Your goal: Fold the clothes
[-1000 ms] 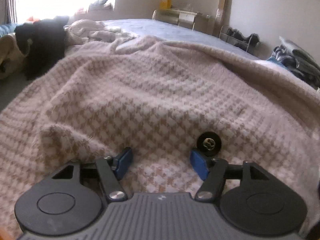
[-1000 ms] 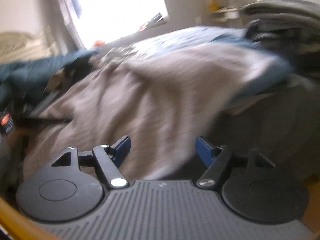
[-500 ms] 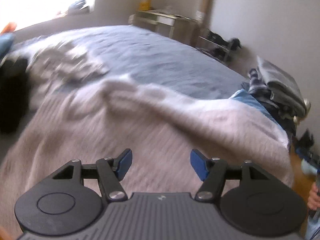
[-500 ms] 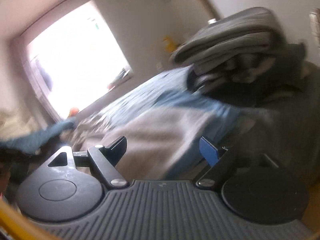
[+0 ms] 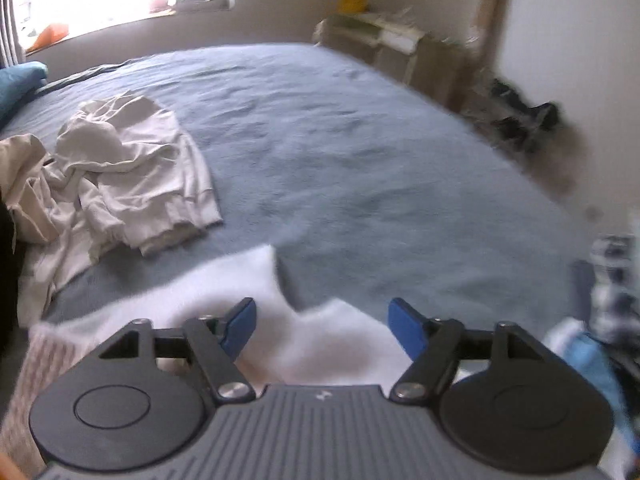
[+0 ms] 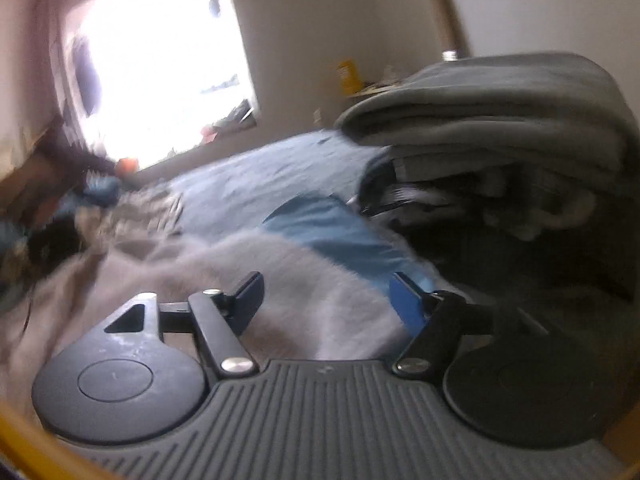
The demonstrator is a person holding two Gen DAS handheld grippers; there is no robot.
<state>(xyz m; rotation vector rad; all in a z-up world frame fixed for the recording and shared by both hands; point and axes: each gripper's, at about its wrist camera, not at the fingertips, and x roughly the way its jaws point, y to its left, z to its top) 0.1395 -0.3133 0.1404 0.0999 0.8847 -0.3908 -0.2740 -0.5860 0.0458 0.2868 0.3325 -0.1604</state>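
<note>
A fuzzy pale pink checked garment point(image 5: 304, 336) lies on the blue bed point(image 5: 340, 152) just below my left gripper point(image 5: 322, 326), which is open with nothing between its blue pads. The same garment point(image 6: 224, 280) shows blurred under my right gripper point(image 6: 326, 300), also open and empty. A crumpled cream hoodie point(image 5: 136, 176) lies on the bed at the left of the left wrist view. A light blue garment point(image 6: 336, 232) lies beside the pink one in the right wrist view.
A stack of folded grey clothes point(image 6: 492, 120) rises at the right of the right wrist view. A low shelf point(image 5: 396, 48) and shoes point(image 5: 524, 120) stand by the far wall. A bright window point(image 6: 160, 64) is behind the bed.
Both grippers have lifted and swung away from the pink garment. The left view now looks over the bare bed and cream hoodie; the right view has turned toward the grey stack.
</note>
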